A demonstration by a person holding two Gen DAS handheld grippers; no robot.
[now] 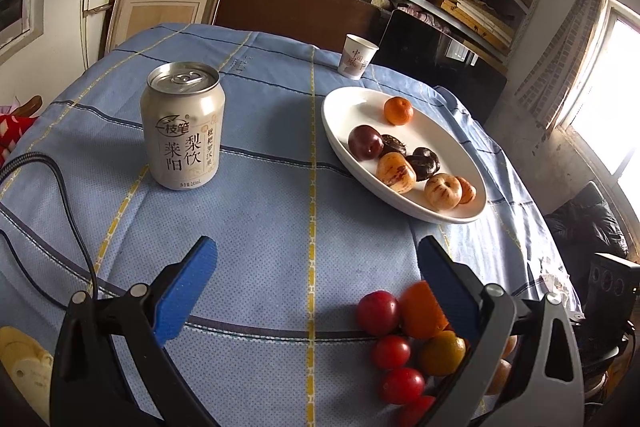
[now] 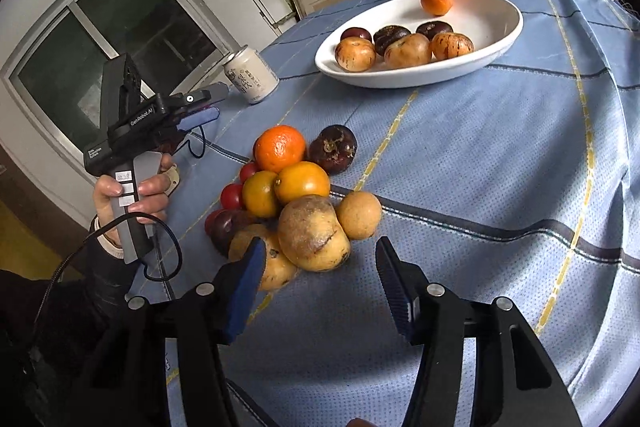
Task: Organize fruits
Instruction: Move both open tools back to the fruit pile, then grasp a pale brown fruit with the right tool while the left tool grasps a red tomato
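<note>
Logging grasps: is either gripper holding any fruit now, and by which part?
Nothing is held: left gripper and right gripper are both open and empty.

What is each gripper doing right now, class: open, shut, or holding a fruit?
Left gripper: open, holding nothing, above the tablecloth.
Right gripper: open, holding nothing, just short of the large tan fruit.
</note>
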